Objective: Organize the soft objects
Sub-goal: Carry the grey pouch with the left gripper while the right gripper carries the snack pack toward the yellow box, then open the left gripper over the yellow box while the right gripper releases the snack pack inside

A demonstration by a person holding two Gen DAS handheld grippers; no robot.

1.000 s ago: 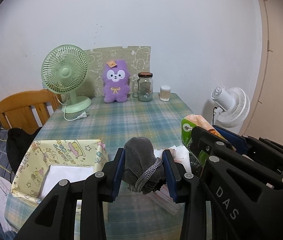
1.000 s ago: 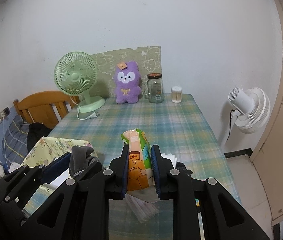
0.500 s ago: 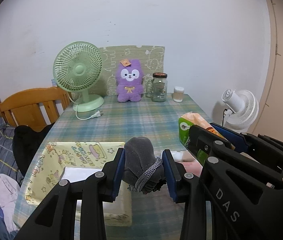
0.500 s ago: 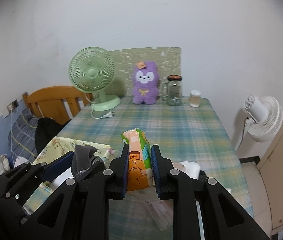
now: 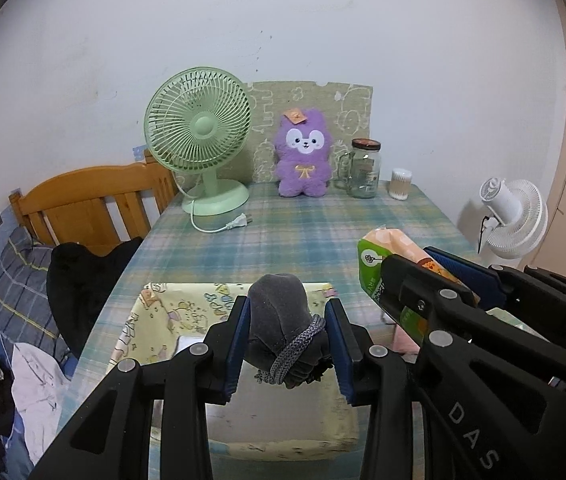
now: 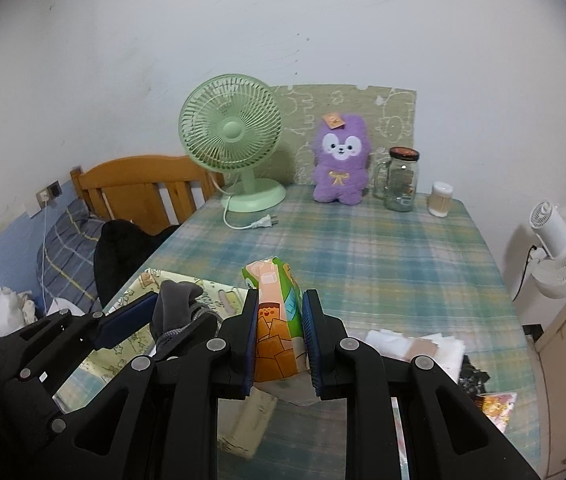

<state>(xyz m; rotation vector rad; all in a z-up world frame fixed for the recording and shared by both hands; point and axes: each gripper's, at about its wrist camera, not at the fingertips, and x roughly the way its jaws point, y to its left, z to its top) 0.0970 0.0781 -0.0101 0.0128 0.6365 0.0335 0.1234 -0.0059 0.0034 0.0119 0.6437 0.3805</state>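
Left wrist view: left gripper [image 5: 287,344] clamped on a rolled grey sock bundle [image 5: 281,328], blue pads squeezing its flanks, ribbed cuff hanging loose below the jaws. Bundle hangs above the open yellow cartoon-print fabric box [image 5: 187,312] at the near-left of the table [image 5: 303,232]. Likely reason for the hold: soft roll pinched at its middle so it stays balled for a drop into the box

Right wrist view: right gripper [image 6: 280,340] closed on an upright green-and-orange tissue pack [image 6: 277,316], pads flat on its two broad faces, top of the pack poking out beyond the fingertips. Pack rides just right of the box, beside the sock. Judgement: both soft items staged for the same container

Edges and room:
- Box rim soft and low; far wall shows just beyond the sock, near wall below the left gripper. White lining or paper visible inside, depth hard to tell
- Two grippers sit close side by side; right one crowds the box's right edge, so entries probably go one at a time
- Near-right table carries flat white sheets [image 6: 415,346] and small dark packets, little set-down room there
- Middle of the table open plaid cloth
- Far edge lined with green desk fan [image 5: 199,136], purple plush [image 5: 303,160], glass jar [image 5: 363,168], cotton-swab tub [image 5: 400,184]; fan plug and cord trail forward-left
- Left table edge drops to a wooden chair and bed
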